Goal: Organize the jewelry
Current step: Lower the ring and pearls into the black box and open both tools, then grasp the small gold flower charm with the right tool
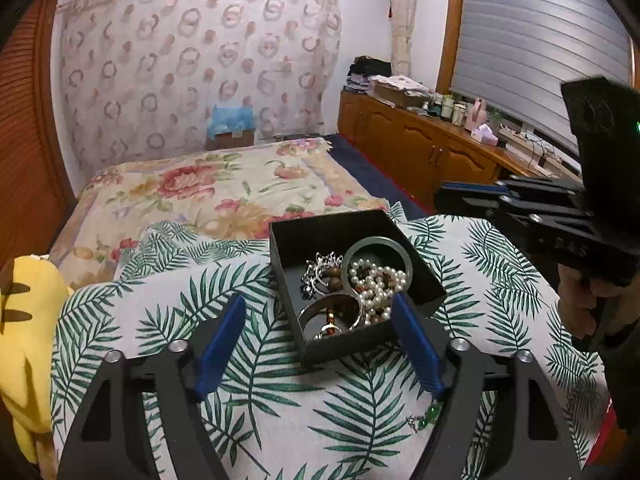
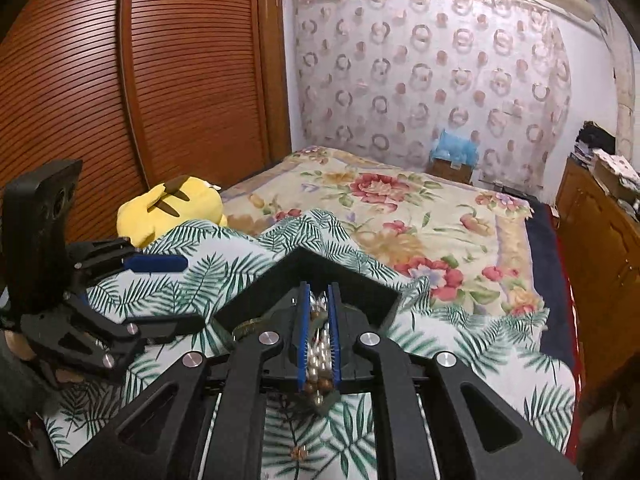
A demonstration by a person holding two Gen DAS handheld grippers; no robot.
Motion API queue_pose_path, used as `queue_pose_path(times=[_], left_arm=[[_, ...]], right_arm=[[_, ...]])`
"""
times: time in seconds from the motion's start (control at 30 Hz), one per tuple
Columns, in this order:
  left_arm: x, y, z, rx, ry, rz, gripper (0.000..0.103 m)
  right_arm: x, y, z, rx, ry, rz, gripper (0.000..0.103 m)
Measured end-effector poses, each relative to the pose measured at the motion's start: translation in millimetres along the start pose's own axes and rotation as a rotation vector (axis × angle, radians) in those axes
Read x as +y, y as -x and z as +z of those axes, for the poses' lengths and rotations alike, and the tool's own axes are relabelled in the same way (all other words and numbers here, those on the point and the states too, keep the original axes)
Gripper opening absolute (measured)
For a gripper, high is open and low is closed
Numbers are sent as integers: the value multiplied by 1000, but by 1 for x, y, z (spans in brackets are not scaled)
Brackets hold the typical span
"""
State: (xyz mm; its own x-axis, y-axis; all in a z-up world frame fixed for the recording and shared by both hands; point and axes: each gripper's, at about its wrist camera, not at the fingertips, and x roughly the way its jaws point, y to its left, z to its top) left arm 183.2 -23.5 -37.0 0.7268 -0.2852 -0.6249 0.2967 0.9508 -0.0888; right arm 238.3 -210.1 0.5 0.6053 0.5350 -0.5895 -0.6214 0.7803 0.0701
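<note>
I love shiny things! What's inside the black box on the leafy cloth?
The black box holds a pearl necklace, brown beads, a silver sparkly piece, a green bangle and a silver bangle. Whatever lies beneath the pile is covered.

The box [image 1: 356, 280] sits on the leaf-print cloth [image 1: 256, 360]; inside lie a pearl strand [image 1: 378, 284] (right side), a bangle [image 1: 330, 316] (front) and a brooch [image 1: 322, 270]; the plush toy [image 1: 28, 340] lies left.

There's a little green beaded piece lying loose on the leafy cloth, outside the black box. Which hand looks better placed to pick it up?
The left. Its hand-held gripper is open and empty, and the green beaded piece lies right by its finger. The right hand-held gripper is nearly shut, over the black box.
</note>
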Motion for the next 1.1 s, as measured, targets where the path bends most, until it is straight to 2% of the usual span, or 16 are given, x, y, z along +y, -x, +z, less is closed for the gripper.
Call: queue_pose_path(times=[0.1,0.33,0.47,0.63,0.8,0.83,0.9,1.1], left_arm=[[-2,2,-4,9,2,-5,77],[-17,1,-28,48,-11,-26,78],[-25,-2,-42,79,-19,-37,78],[-33,-5,-55,112,-30,-49,78],[-41,-9,-64,148,-36,-72,78],[-43,-11,-66,155,-37,-75,78],[-48,-15,-69,171,-43,-80,78],[-62,-28,-75,213,-77,-76,76]], right_arm=[[-2,8,-18,17,-12,-5,28],[2,5,-74,144,-5,-12,28],[7,-7,-94,215,7,6,28],[16,-23,-105,264,29,26,28],[20,-32,-108,278,54,4,28],[18,-33,-107,280,54,-2,26],[18,-33,-108,274,57,-15,16],[9,-23,-113,256,38,-19,15]])
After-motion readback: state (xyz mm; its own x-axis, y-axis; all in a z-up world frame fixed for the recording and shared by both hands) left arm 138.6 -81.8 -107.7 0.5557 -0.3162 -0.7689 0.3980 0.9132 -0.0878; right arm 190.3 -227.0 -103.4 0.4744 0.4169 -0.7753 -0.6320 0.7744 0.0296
